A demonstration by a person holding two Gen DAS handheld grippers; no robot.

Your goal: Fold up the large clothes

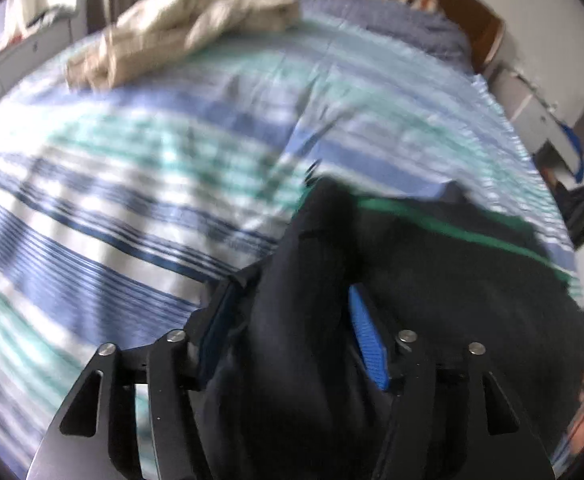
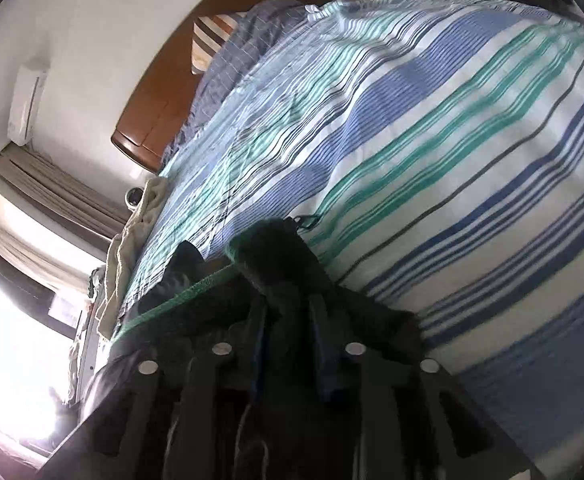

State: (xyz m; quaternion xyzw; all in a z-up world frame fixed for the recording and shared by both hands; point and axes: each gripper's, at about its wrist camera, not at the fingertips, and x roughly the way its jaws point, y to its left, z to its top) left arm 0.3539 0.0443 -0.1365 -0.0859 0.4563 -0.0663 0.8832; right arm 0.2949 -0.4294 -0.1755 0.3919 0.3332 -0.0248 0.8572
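Loosely bunched dark garment on striped bedspread.

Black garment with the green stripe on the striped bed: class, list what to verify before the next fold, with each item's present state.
1. Black garment with green stripe lies on the blue, teal and white striped bedcover: ok.
2. Cloth sits between the left claw pads: ok.
3. Left claw pressing it: not ok, gaps show.
4. Right claw clamping cloth: cannot tell.
5. Beige clothes heap apart from garment: ok.
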